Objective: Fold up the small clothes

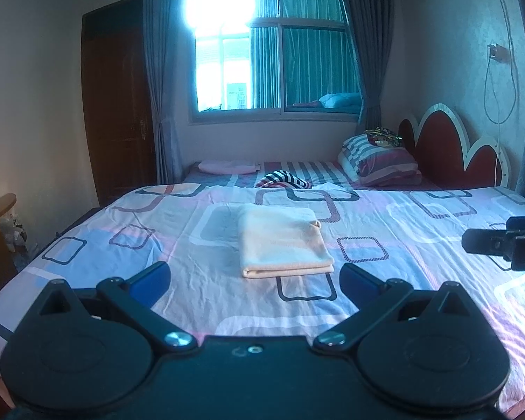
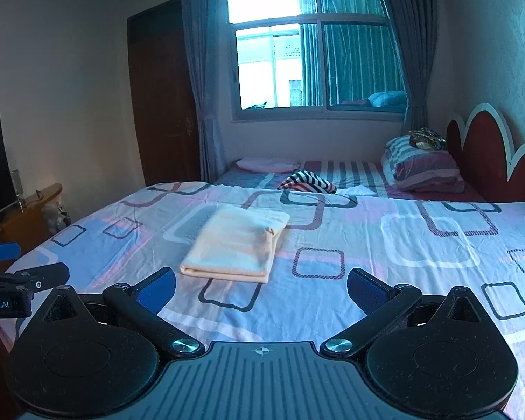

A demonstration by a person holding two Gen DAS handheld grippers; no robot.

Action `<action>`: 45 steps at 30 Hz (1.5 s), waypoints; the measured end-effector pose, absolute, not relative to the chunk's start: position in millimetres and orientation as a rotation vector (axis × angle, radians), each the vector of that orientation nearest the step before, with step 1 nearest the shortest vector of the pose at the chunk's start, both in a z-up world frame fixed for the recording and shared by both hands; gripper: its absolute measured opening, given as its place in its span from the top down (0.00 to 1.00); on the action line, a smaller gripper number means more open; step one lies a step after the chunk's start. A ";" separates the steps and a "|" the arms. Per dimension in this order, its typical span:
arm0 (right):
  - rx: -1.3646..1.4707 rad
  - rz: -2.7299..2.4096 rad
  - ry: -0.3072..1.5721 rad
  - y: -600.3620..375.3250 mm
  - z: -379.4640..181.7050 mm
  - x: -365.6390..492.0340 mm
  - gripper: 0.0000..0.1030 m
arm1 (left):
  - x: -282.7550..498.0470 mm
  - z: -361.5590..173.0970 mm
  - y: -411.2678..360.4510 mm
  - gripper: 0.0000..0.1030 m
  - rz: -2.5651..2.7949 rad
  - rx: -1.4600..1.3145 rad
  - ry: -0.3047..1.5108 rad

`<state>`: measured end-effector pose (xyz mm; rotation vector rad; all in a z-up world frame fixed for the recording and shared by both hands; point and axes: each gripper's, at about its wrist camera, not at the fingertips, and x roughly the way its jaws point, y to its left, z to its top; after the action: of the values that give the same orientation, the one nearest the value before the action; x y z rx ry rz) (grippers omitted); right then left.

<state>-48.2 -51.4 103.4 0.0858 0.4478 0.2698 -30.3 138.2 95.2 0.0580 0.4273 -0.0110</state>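
Black left gripper [image 1: 255, 280] and right gripper [image 2: 261, 288], blue pads [image 2: 365, 288].

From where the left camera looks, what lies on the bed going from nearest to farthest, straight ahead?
Left tool, open → folded cream cloth on the patterned sheet → crumpled striped garment → pink folded cloth near the far edge → window behind.
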 end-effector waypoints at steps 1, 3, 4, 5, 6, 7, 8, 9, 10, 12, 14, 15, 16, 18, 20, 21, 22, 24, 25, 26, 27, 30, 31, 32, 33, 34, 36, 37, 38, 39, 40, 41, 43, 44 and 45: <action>0.085 0.269 0.446 -51.2 103.4 -48.3 0.00 | -29.9 95.5 138.1 0.00 -0.012 0.056 0.426; 0.083 0.267 0.446 -51.7 103.2 -48.7 0.00 | -30.0 96.0 138.5 0.00 -0.013 0.052 0.423; 0.084 0.268 0.445 -51.7 103.2 -48.8 0.00 | -29.0 95.8 137.9 0.00 -0.015 0.052 0.423; 0.084 0.267 0.444 -51.8 103.2 -48.9 0.00 | -27.9 95.6 137.2 0.00 -0.014 0.053 0.425; 0.083 0.265 0.443 -52.0 103.4 -49.1 0.00 | -27.4 95.4 137.1 0.00 -0.013 0.053 0.425; 0.082 0.265 0.444 -52.7 103.4 -48.7 0.00 | -26.9 95.4 137.0 0.00 -0.014 0.053 0.425; 0.081 0.264 0.443 -53.1 103.5 -48.7 0.00 | -26.6 95.4 136.6 0.00 -0.015 0.052 0.426; 0.081 0.263 0.440 -53.8 103.5 -48.8 0.00 | -26.4 95.3 135.9 0.00 -0.016 0.050 0.425; 0.083 0.262 0.438 -55.4 103.5 -49.1 0.00 | -26.0 95.3 135.1 0.00 -0.018 0.050 0.424; 0.085 0.259 0.439 -55.5 103.0 -49.7 0.00 | -25.1 95.0 133.9 0.00 -0.020 0.052 0.423; 0.087 0.257 0.440 -55.1 102.6 -50.4 0.00 | -25.5 94.4 132.9 0.00 -0.024 0.054 0.423; 0.087 0.256 0.440 -55.7 102.5 -50.5 0.00 | -26.6 93.8 133.4 0.00 -0.024 0.053 0.422; 0.087 0.254 0.441 -55.7 102.3 -50.4 0.00 | -26.5 93.8 133.4 0.00 -0.026 0.053 0.424; 0.085 0.253 0.442 -55.9 102.4 -50.1 0.00 | -26.2 93.5 131.8 0.00 -0.029 0.055 0.426; 0.083 0.251 0.443 -56.3 102.1 -49.2 0.00 | -26.3 93.4 131.4 0.00 -0.029 0.053 0.424; 0.081 0.253 0.444 -56.8 102.1 -48.8 0.00 | -25.9 93.5 131.5 0.00 -0.030 0.050 0.424; 0.079 0.255 0.445 -57.2 102.1 -48.5 0.00 | -25.4 93.8 131.7 0.00 -0.030 0.047 0.425; 0.078 0.255 0.442 -57.8 102.1 -48.2 0.00 | -24.3 93.9 132.0 0.00 -0.030 0.044 0.425; 0.077 0.256 0.443 -56.6 102.0 -47.8 0.00 | -24.4 93.9 132.1 0.00 -0.030 0.045 0.425; 0.076 0.256 0.444 -56.8 101.9 -47.3 0.00 | -24.3 94.1 132.0 0.00 -0.029 0.045 0.424; 0.076 0.255 0.444 -57.1 101.8 -47.0 0.00 | -24.1 94.1 131.8 0.00 -0.030 0.046 0.423; 0.077 0.257 0.444 -57.3 101.8 -46.1 0.00 | -22.9 94.1 133.6 0.00 -0.031 0.045 0.424; 0.076 0.257 0.444 -57.3 101.8 -45.8 0.00 | -22.4 94.1 133.2 0.00 -0.032 0.045 0.424; 0.076 0.258 0.443 -57.5 101.9 -45.9 0.00 | -23.2 94.2 133.1 0.00 -0.031 0.045 0.423; 0.075 0.259 0.443 -58.2 102.3 -45.7 0.00 | -23.2 94.3 133.3 0.00 -0.031 0.044 0.422; 0.074 0.259 0.443 -58.0 102.4 -45.5 0.00 | -22.9 94.4 133.0 0.01 -0.031 0.044 0.421; 0.072 0.259 0.439 -58.4 102.0 -47.2 0.00 | -22.8 95.2 130.9 0.00 -0.030 0.044 0.422; 0.073 0.260 0.440 -59.0 102.0 -47.2 0.00 | -22.6 95.3 131.2 0.00 -0.031 0.044 0.420; 0.073 0.261 0.441 -59.5 101.9 -47.1 0.00 | -22.6 95.1 130.4 0.00 -0.032 0.045 0.419; 0.072 0.261 0.440 -59.7 101.7 -47.5 0.00 | -22.7 95.2 129.3 0.00 -0.030 0.046 0.419; 0.071 0.262 0.440 -59.9 101.8 -47.5 0.00 | -22.5 95.2 128.8 0.00 -0.029 0.046 0.418; 0.069 0.261 0.440 -60.0 101.8 -47.9 0.00 | -22.3 95.1 128.2 0.00 -0.029 0.045 0.419; 0.070 0.260 0.442 -60.8 101.5 -47.9 0.00 | -22.2 94.7 127.6 0.00 -0.029 0.044 0.419; 0.071 0.260 0.442 -61.5 101.4 -47.8 0.00 | -22.6 94.4 127.1 0.00 -0.030 0.044 0.419; 0.070 0.261 0.442 -61.8 101.5 -47.6 0.00 | -23.7 94.2 127.3 0.00 -0.031 0.044 0.418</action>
<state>-47.6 -61.8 101.5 0.0699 0.4417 0.2609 -23.7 127.3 94.2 0.0445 0.4185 -0.0308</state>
